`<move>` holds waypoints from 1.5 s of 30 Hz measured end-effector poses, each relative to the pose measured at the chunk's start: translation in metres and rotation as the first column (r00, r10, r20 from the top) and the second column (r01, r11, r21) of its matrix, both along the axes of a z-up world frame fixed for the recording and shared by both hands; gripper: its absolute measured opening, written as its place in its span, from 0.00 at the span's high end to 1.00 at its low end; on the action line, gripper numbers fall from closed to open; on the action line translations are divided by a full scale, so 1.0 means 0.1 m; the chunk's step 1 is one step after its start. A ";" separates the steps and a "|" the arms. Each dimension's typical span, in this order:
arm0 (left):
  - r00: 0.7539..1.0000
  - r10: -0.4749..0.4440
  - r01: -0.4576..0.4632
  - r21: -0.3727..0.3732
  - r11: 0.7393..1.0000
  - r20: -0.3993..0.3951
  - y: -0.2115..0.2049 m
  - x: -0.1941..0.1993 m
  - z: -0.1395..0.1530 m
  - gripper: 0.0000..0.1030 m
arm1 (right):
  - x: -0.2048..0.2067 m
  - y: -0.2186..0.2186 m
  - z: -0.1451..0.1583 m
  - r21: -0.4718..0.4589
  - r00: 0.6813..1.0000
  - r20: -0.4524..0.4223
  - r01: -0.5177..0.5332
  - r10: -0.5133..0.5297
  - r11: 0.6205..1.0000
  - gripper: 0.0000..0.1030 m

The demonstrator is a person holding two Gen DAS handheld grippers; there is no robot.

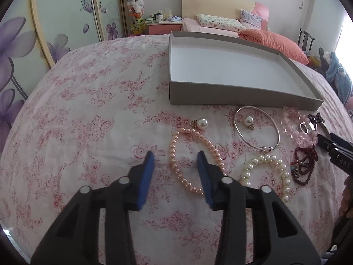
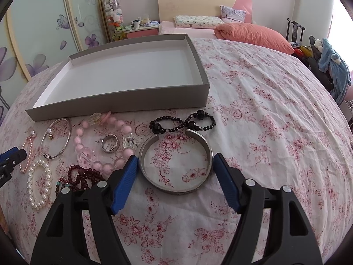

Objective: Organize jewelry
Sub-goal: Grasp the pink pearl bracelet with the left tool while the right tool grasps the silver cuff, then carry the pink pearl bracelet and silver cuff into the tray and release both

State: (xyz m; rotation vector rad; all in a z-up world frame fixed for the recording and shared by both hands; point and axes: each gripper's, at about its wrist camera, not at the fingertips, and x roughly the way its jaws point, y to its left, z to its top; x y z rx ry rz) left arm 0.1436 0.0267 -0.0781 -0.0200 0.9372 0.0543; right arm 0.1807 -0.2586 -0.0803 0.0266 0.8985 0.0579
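Jewelry's all spread on the floral sheet just in front of the grey box (image 2: 123,97). Left gripper (image 1: 176,156), partly open, straddles the pink pearl bracelet's (image 1: 176,170) edge; right gripper (image 2: 175,159) gapes around the silver cuff (image 2: 176,190), gripping nothing.

Glossy metal cuff (image 2: 176,167) on matt floral cotton cloth (image 2: 264,132).

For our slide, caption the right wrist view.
Open right claw straddling a silver cuff bracelet beside the empty grey box.
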 end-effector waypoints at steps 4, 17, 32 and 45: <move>1.000 -0.019 0.019 -0.003 1.000 0.007 -0.03 -0.01 0.01 0.91 | -0.03 -0.03 0.00 0.013 1.000 -0.001 -0.014 0.014 1.000 0.34; 1.000 -0.009 0.011 -0.097 0.995 0.025 0.20 -0.08 0.08 0.94 | -0.29 -0.10 0.12 0.065 0.999 0.026 -0.038 0.036 0.997 0.34; 0.981 -0.069 0.105 -0.196 0.975 0.183 0.11 -0.26 0.44 0.94 | -0.38 0.03 0.35 0.084 0.988 0.132 -0.088 0.076 0.993 0.34; 0.944 -0.117 0.177 -0.174 0.969 0.308 -0.11 -0.24 0.79 0.94 | -0.36 0.21 0.58 0.079 0.963 0.247 -0.131 0.108 0.988 0.34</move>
